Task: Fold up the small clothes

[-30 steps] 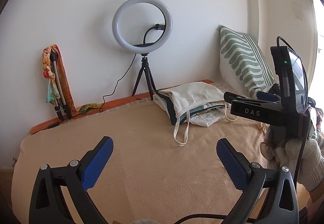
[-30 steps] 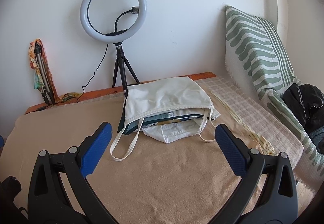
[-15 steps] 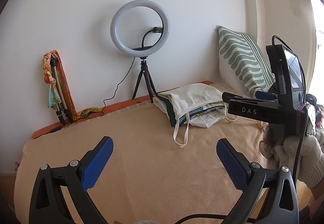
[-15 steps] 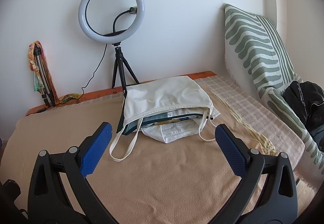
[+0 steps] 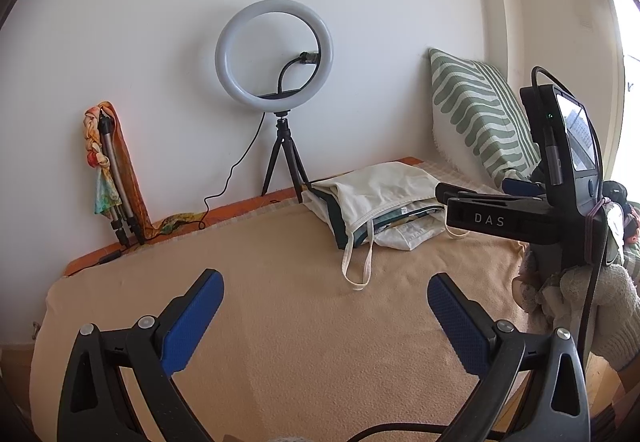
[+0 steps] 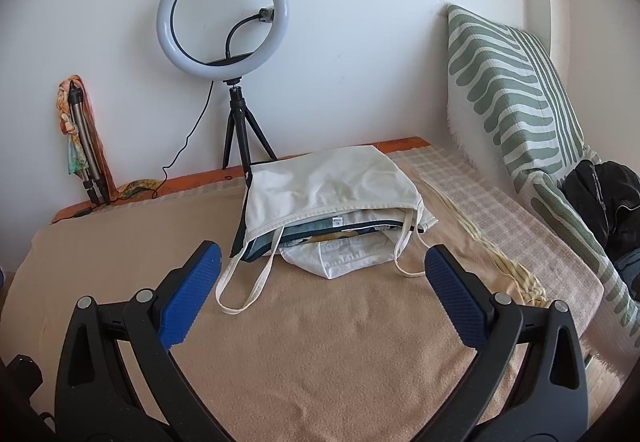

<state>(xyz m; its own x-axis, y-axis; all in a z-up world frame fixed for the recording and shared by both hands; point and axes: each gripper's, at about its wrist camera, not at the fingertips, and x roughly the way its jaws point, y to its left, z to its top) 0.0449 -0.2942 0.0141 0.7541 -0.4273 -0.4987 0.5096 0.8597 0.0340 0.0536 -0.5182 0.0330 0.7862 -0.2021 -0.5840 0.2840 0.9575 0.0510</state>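
Observation:
A cream tote bag (image 6: 324, 186) lies on its side at the back of a tan blanket (image 6: 320, 322), its mouth toward me, handles trailing forward. Folded clothes poke out of it: a dark teal piece (image 6: 264, 244) and a white garment (image 6: 340, 258). My right gripper (image 6: 320, 282) hovers open in front of the bag, nothing between its blue pads. My left gripper (image 5: 326, 312) is open too, over bare blanket left of the bag (image 5: 380, 194). In the left wrist view the right gripper's body (image 5: 520, 222) appears at right, held by a gloved hand (image 5: 592, 306).
A ring light on a small tripod (image 6: 236, 98) stands against the wall behind the bag, its cable running left. A folded tripod wrapped in colourful cloth (image 6: 80, 138) leans at the back left. A green striped pillow (image 6: 516, 98) and a dark garment (image 6: 604, 198) sit at right.
Both grippers have pulled back and tilted slightly, so the bag and ring light sit a little farther and lower in view. Both stay open and empty.

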